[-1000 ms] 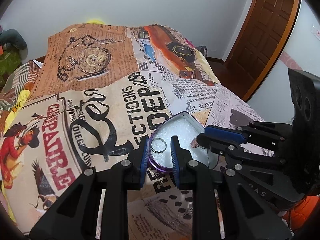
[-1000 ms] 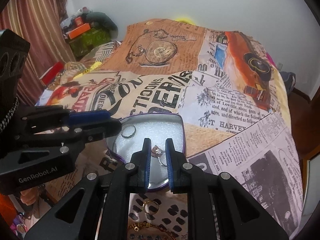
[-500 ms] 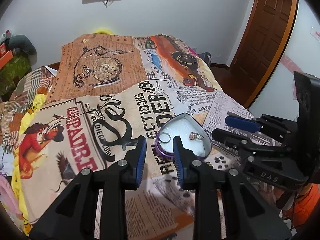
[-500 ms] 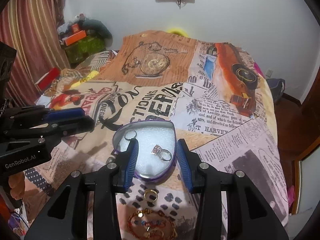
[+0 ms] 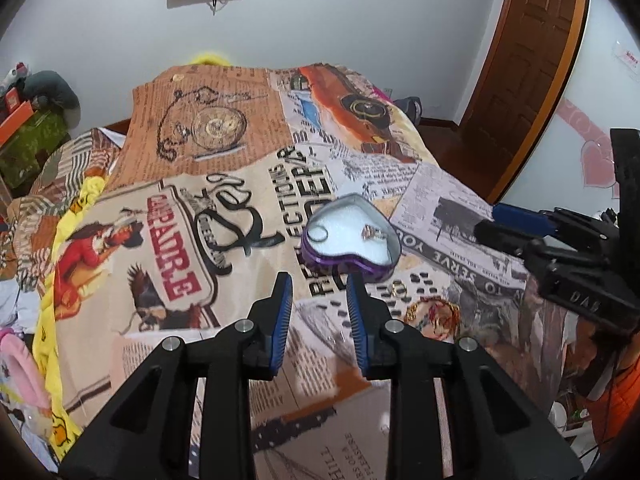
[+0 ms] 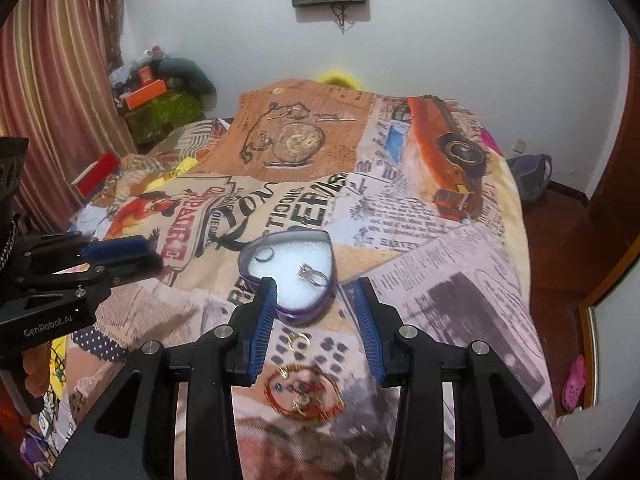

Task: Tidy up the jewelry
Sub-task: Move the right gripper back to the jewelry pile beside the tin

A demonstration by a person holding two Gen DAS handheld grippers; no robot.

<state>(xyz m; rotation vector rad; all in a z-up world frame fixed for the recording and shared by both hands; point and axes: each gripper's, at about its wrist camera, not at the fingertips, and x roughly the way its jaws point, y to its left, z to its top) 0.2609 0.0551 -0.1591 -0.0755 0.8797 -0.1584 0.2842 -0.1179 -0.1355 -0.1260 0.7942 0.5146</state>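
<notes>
A purple heart-shaped jewelry box point(image 5: 320, 254) point(image 6: 328, 294) with white foam lies open on the printed bedspread. In it lie a plain ring point(image 5: 319, 233) point(image 6: 265, 255) and a stone-set ring point(image 5: 374, 233) point(image 6: 312, 275). A small gold ring point(image 5: 397, 289) point(image 6: 299, 341) and a gold bracelet point(image 5: 434, 314) point(image 6: 306, 394) lie on the cloth in front of the box. My left gripper point(image 5: 319, 304) is open and empty, just short of the box. My right gripper point(image 6: 316, 320) is open and empty, above the gold ring.
The bed's printed cover point(image 5: 224, 216) fills both views. A wooden door point(image 5: 532, 68) stands at the right. A green box point(image 6: 164, 114) and clutter sit by the curtain point(image 6: 52, 92) at the left. A pink shoe point(image 6: 574, 384) lies on the floor.
Both grippers have pulled back and up from the box. The right gripper opened and left the stone-set ring on the foam. The left gripper opened wider.
</notes>
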